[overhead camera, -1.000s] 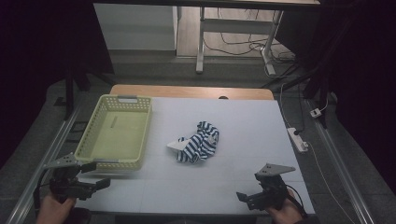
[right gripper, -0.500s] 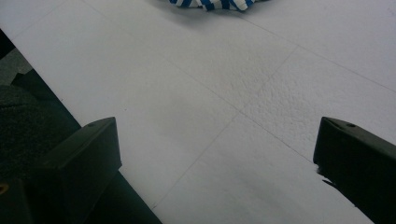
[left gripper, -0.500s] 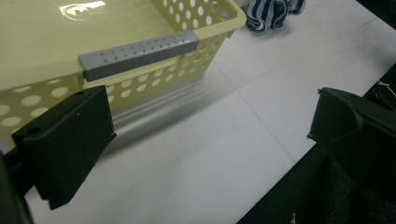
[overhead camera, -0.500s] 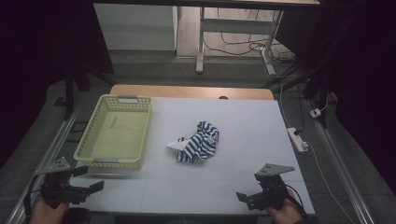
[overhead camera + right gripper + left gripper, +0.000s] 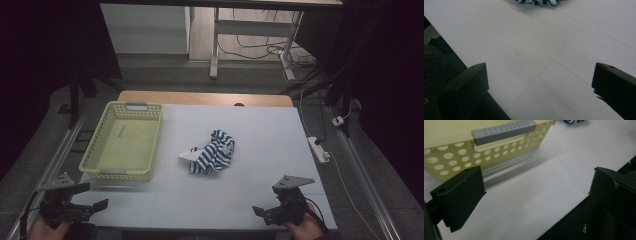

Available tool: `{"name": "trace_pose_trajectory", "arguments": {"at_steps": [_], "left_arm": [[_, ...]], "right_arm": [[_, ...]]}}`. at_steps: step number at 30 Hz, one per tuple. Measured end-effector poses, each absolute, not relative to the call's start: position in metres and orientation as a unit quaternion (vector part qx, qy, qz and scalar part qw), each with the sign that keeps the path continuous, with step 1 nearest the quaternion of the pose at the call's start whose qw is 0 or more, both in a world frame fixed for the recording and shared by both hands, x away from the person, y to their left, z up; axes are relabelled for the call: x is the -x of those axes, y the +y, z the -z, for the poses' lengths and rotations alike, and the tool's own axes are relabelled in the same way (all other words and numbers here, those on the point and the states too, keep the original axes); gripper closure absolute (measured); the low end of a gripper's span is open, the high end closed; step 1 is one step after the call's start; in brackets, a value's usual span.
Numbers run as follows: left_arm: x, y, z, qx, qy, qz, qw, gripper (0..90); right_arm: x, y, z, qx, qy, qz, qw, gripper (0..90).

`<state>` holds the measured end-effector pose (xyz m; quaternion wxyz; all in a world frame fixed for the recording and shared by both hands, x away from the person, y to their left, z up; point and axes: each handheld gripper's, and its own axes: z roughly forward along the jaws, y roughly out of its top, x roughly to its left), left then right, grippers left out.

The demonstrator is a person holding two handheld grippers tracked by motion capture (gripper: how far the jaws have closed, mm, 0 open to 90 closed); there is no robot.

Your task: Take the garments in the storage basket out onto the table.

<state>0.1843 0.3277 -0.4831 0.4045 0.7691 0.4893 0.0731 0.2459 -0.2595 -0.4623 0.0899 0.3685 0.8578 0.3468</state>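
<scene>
A crumpled blue-and-white striped cloth [image 5: 212, 152] lies near the middle of the white table [image 5: 270, 135]. A pale yellow perforated basket [image 5: 90, 162] stands to its left, with nothing inside. My left gripper [image 5: 93, 196] hovers open at the near-left corner, just short of the basket. In the left gripper view the jaws stand wide apart around bare table [image 5: 536, 195], with the basket's wall [image 5: 451, 160] and grey handle close ahead. My right gripper [image 5: 262, 213] is open at the near-right edge. Its view shows bare table between its jaws [image 5: 541, 87], and the cloth [image 5: 536, 2] far ahead.
A white power strip [image 5: 318, 150] lies off the table's right edge with a cable trailing back. A wooden strip [image 5: 205, 97] borders the far edge. Metal rails [image 5: 55, 160] run along both sides. Dark fabric sits under the near edge.
My left gripper has drawn back from the basket's front toward the near-left corner. The right gripper, cloth and basket have not moved.
</scene>
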Motion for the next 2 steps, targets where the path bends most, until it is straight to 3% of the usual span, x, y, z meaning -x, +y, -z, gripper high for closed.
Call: {"name": "trace_pose_trajectory", "arguments": {"at_steps": [2], "left_arm": [[-0.1853,0.3282,0.4832,-0.768,0.49,-0.069,0.407,0.0]], "right_arm": [[-0.246,-0.2591,0.4628,-0.369,0.858,-0.345,0.091,0.7]]}}
